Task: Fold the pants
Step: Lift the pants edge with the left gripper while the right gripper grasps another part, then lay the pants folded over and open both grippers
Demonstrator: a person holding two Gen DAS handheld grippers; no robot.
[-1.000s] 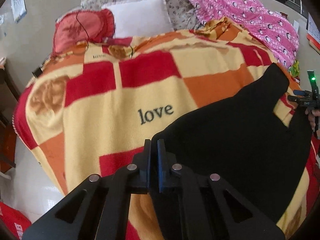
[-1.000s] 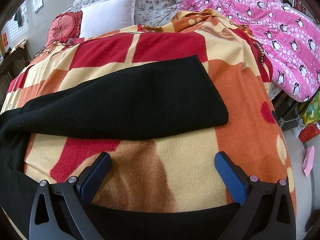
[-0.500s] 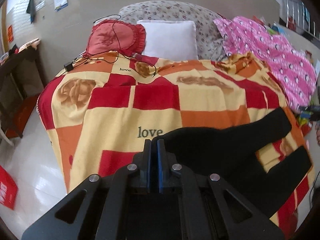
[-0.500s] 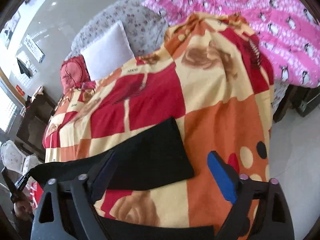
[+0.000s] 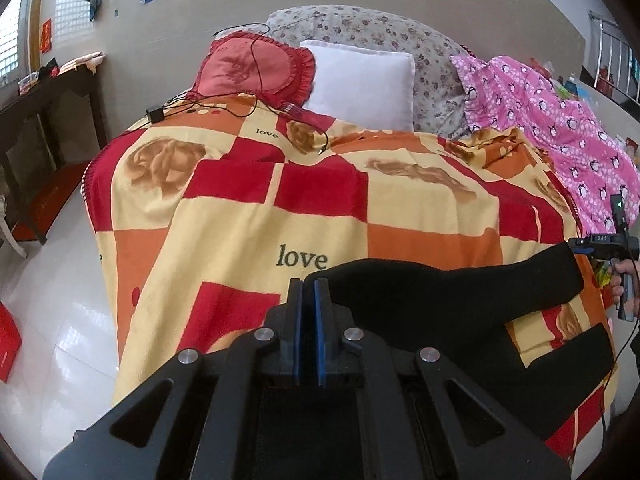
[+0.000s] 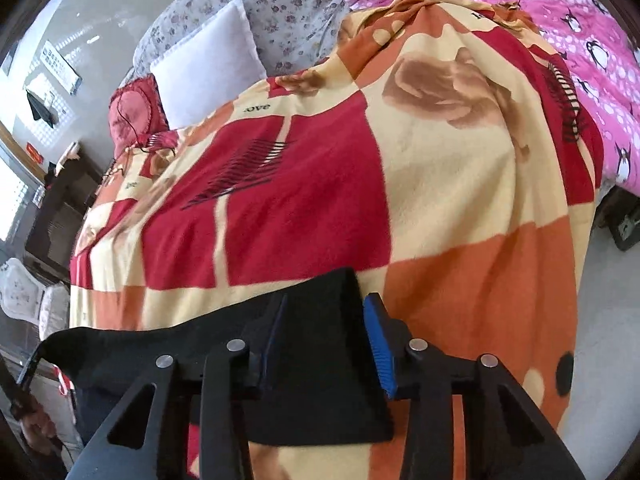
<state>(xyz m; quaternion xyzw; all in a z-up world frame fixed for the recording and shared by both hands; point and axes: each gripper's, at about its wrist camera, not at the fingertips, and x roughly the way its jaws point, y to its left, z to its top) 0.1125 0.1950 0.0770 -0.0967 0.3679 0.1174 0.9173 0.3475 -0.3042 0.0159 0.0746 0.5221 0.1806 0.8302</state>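
Black pants (image 5: pixel 432 300) lie across the near end of a red, orange and cream checked blanket (image 5: pixel 248 240) on a bed. My left gripper (image 5: pixel 307 292) is shut on the waist end of the pants. In the right wrist view my right gripper (image 6: pixel 326 320) is partly open, its blue pads either side of the hem of one pant leg (image 6: pixel 320 360), not clamped. The right gripper also shows in the left wrist view (image 5: pixel 600 242) at that leg's end. The second leg (image 5: pixel 568 360) lies nearer the bed's edge.
A white pillow (image 5: pixel 360 80), a red frilled cushion (image 5: pixel 252 68) with a black cable, and a floral quilt (image 5: pixel 360 28) lie at the bed's head. A pink penguin blanket (image 5: pixel 560 120) is on the right. A dark table (image 5: pixel 40 120) stands left on the tiled floor.
Both grippers have pulled back toward the bed's near edge. The right jaws have narrowed around the pant leg hem. The left gripper stays shut on the pants.
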